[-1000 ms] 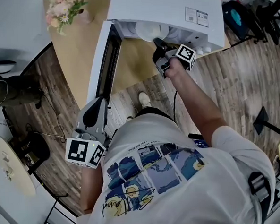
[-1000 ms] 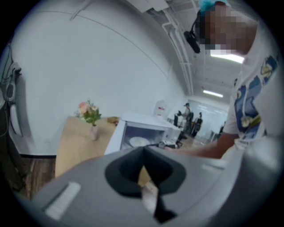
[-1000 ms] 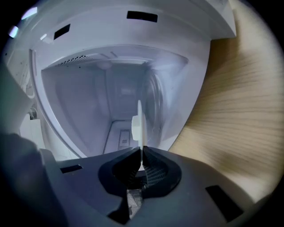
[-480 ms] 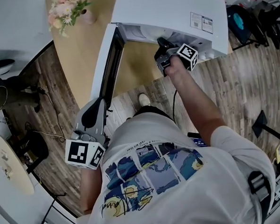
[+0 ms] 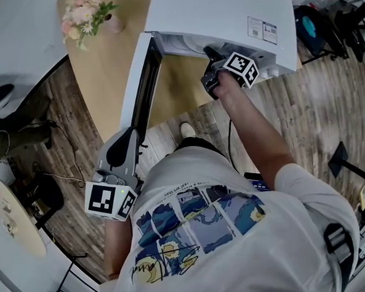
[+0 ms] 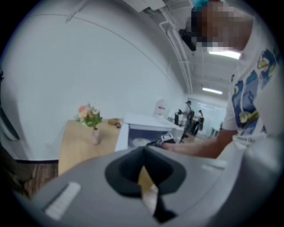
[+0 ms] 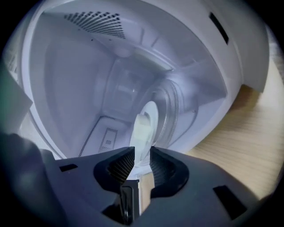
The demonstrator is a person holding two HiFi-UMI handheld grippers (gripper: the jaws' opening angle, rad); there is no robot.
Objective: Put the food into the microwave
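The jaws of the right gripper [image 7: 138,156] are clenched on the near rim of a white plate [image 7: 150,116]. The plate is seen almost edge-on, so its outline is hard to follow. Just beyond the jaws, a pale piece of food [image 7: 141,132] lies on this plate; what kind of food cannot be told. Plate and food are inside the open microwave [image 7: 75,88], over the glass turntable [image 7: 172,108]. In the head view the microwave's top [image 5: 217,10] hides the jaw tips and the plate. The jaws of the left gripper [image 6: 143,153] are pressed together with nothing between them. The microwave door [image 5: 143,83] is ahead of them.
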